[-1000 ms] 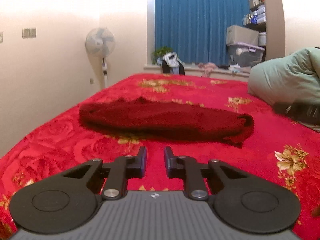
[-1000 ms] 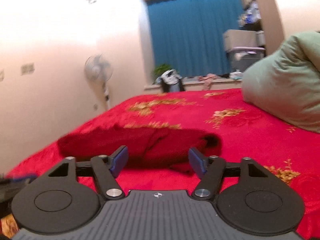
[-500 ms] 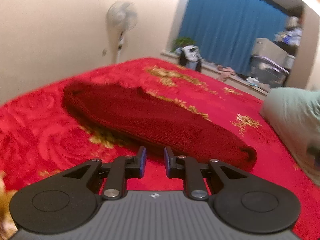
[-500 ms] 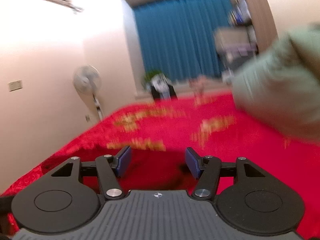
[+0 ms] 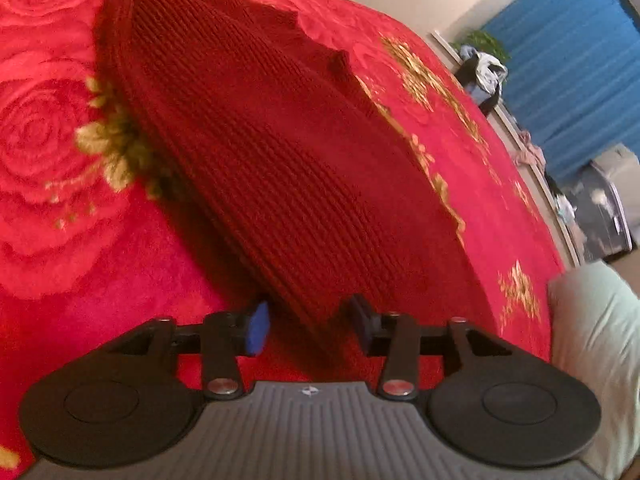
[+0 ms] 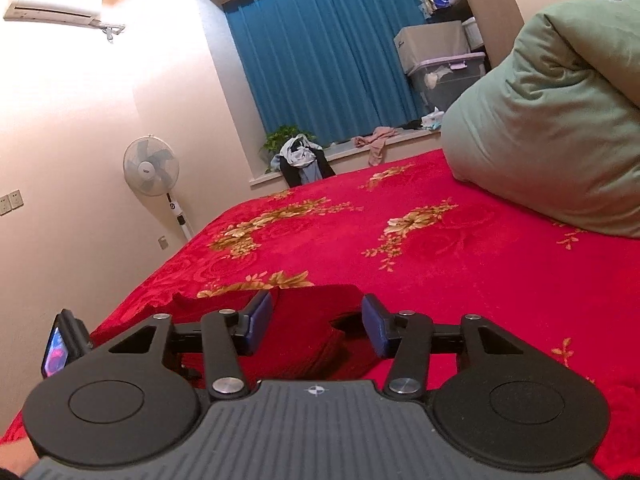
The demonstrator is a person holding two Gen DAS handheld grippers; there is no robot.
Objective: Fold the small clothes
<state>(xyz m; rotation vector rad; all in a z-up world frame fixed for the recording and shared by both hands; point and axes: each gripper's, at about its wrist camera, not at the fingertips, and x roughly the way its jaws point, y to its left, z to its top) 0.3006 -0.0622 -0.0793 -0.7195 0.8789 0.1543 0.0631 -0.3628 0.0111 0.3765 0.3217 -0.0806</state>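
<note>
On the red bed (image 5: 72,264), a dark red knit sweater (image 5: 256,152) lies folded into a long band.

Ribbed and thick, it looks soft, floppy and light, likely to sag and unfold if lifted by one layer, so pinching all layers at each end seems wise. Left tool (image 5: 308,324) is opening, its near edge between the pads but not pinched. Right tool (image 6: 318,326) is closing around the sweater's right end (image 6: 304,320), pads not yet pressing. A green pillow (image 6: 552,128) sits far right.
</note>
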